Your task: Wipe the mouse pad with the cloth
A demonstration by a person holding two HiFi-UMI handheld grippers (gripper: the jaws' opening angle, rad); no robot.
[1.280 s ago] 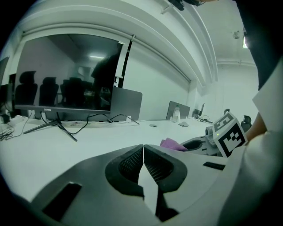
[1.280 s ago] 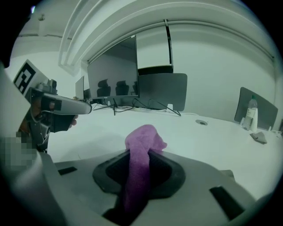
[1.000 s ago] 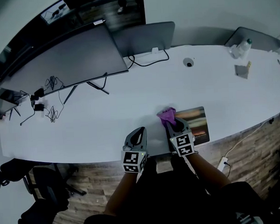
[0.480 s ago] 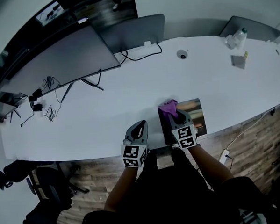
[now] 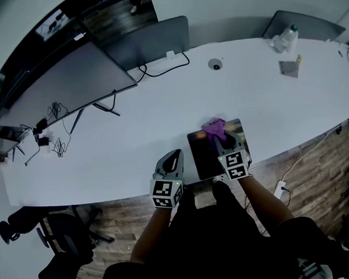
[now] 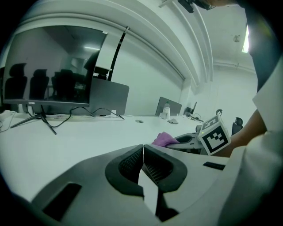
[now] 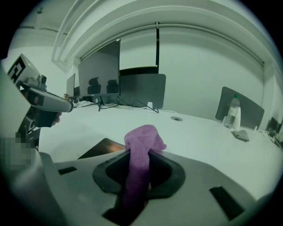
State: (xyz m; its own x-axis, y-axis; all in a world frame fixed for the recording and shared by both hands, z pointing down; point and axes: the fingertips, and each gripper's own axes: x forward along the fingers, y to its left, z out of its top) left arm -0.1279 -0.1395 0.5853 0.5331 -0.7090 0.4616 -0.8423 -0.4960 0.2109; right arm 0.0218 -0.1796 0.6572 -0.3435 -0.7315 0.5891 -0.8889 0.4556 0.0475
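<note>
1. My right claw [image 7: 139, 173]: clenched on the cloth [image 5: 214, 128]. The purple cloth runs as a strip down between the jaws and bunches into a tuft past their tips.

2. Cloth, position: over the far part of the mouse pad [image 5: 203, 156], near its far edge. I cannot tell whether the tuft presses on the pad.

3. Mouse pad: dark, glossy rectangle, flat on the white worktop [image 5: 133, 129], close to the front edge and right of my body. My right claw reaches over it from the near side.

4. My left claw [image 6: 143, 152]: closed, ribbed pads meeting, nothing between them. It is at the worktop's front edge, just left of the pad's near corner and apart from the cloth.

5. Far side of the worktop, left: a large dark monitor [image 5: 60, 75] on a thin-legged stand, with a second screen [image 5: 152, 41] beside it and a black cable looping between them.

6. Left end: a tangle of cables [image 5: 55, 145].

7. Middle, well beyond the pad: a round grommet [image 5: 215, 64].

8. Far right: a clear bottle [image 5: 286, 38] before a grey divider, and a small grey item [image 5: 288, 69] near it.
</note>
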